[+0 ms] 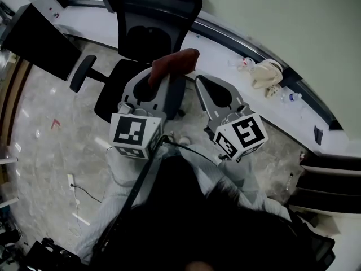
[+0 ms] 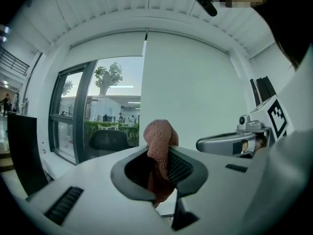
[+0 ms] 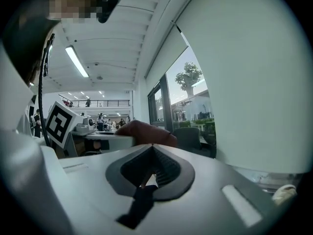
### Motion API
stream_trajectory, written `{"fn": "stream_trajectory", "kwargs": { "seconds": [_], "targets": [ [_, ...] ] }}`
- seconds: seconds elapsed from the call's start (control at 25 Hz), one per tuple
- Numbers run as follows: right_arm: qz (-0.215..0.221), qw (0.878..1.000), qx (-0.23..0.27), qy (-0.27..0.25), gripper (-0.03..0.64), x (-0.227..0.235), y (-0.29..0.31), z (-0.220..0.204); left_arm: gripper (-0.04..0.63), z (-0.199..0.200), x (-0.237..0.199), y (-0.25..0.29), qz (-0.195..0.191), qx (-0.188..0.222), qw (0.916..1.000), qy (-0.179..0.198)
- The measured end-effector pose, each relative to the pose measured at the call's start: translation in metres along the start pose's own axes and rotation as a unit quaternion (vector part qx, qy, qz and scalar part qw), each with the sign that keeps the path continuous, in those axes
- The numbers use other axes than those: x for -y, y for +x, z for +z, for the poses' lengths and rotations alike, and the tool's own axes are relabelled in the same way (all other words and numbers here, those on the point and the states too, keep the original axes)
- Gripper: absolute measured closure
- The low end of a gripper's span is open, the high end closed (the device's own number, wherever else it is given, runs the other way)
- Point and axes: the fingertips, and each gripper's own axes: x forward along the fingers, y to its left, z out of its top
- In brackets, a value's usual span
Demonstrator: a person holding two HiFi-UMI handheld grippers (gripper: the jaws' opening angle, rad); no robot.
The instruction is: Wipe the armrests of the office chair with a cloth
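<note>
Head view. Person stands over the black office chair (image 1: 148,37), a gripper in each hand. Left gripper (image 1: 159,82) has its jaws clamped on a reddish-brown cloth (image 1: 177,61); the free end sticks up and forward past the tips. The cloth hangs in the air over the seat, apart from the one armrest (image 1: 82,73) I can pick out, which lies well off to the left. The other armrest is not visible from here, possibly behind the gripper and cloth. Right gripper (image 1: 201,82) is just beside the left one, jaws brought together, nothing between them.

Left gripper view. Left gripper (image 2: 162,155) points level across the room towards the window, not down at the chair. Cloth (image 2: 159,133) is pinched between the ribbed pads, bunched above the tips and trailing below them. Right gripper (image 2: 230,143) shows alongside to the right.

Right gripper view. Right gripper (image 3: 151,147) has its tips meeting and is empty. The cloth (image 3: 146,131) shows just beyond them, with the left gripper (image 3: 105,142) to the left. The dark chair back (image 3: 188,137) sits beyond.

Judgement. Cloth is in hand, but no cloth-to-armrest contact in any view, so wiping does not look under way at this moment. Cannot tell from the surfaces whether either armrest has been wiped. As far as the pictures go, both remain to be done, and the cloth must come down and across to reach one.
</note>
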Motion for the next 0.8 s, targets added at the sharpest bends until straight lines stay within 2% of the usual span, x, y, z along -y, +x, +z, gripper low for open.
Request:
{"fn": "stream_trajectory", "kwargs": {
  "seconds": [0.8],
  "targets": [
    [0.009, 1.000, -0.018, 0.015, 0.617, 0.003, 0.008, -0.019, 0.540, -0.015, -0.007, 0.006, 0.001, -0.014, 0.9999, -0.008]
  ]
}}
